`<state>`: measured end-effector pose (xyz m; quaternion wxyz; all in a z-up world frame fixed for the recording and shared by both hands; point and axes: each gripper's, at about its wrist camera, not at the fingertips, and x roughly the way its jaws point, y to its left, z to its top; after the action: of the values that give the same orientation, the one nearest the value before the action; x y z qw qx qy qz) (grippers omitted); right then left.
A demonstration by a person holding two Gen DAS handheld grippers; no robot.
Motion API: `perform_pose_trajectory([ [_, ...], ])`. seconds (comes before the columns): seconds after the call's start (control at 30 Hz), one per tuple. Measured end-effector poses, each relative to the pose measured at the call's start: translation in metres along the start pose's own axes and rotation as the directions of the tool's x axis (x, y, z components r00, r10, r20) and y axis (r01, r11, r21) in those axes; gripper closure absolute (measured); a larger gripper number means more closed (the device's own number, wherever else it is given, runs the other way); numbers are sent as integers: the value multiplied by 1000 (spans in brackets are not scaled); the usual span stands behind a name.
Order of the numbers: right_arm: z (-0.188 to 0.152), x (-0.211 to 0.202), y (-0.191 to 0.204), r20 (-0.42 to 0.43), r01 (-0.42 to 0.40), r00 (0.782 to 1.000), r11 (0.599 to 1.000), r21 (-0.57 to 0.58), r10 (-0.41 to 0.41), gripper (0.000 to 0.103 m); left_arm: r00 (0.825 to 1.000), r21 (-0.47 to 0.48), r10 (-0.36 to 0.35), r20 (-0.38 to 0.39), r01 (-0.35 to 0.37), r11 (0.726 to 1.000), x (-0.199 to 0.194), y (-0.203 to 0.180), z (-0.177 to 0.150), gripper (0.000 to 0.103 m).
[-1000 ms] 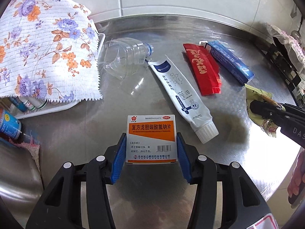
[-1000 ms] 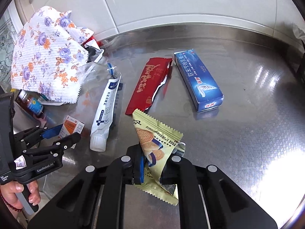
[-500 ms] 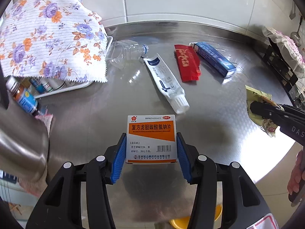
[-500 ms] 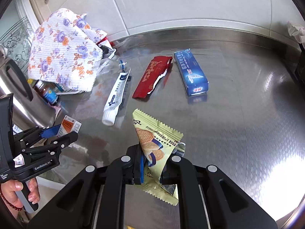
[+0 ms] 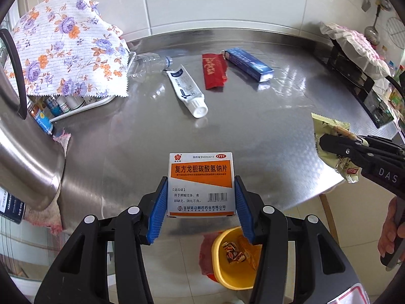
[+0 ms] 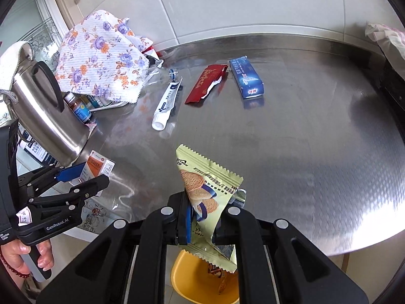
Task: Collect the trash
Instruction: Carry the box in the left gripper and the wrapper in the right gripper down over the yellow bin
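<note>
You have pulled both grippers back past the steel table's [image 5: 253,131] edge since a second ago, so the yellow plastic bin [image 5: 229,277] now shows below: release comes next. Your left gripper [image 5: 201,200] clamps the white-and-orange medicine box [image 5: 201,183], printed "OTC". Your right gripper [image 6: 202,224], marked "DAS", pinches the pale-green biscuit wrapper [image 6: 206,187] above the bin.

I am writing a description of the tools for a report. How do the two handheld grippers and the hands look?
Both the left gripper and right gripper are black plastic with silver rivets and ribbed blue pads on the fingers. White lettering marks their sides. The left hand is bare, with a dark red bead bracelet.
</note>
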<state>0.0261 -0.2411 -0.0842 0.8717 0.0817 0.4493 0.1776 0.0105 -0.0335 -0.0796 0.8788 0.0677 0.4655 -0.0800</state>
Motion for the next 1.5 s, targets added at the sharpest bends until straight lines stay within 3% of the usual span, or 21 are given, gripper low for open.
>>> perform_pose_trajectory([
  [0.47,-91,-59,30,7,25,1000,1000,18,-25,91,999,66,-52,0,52,996,-51,-32,-83,53],
  [0.87,-165,-86,41,-54,52,997,998,29,-51,91,992,88,-99,-80,106,990,-57,-58,-152,53],
  [1.23,-200,-38,17,-206,5,979,1000,10,-2,91,968,83,-133,-215,154,985,1,-79,-189,53],
  [1.5,-228,34,-5,-341,-54,939,998,-15,45,91,939,130,-150,-310,198,972,69,-94,-211,53],
])
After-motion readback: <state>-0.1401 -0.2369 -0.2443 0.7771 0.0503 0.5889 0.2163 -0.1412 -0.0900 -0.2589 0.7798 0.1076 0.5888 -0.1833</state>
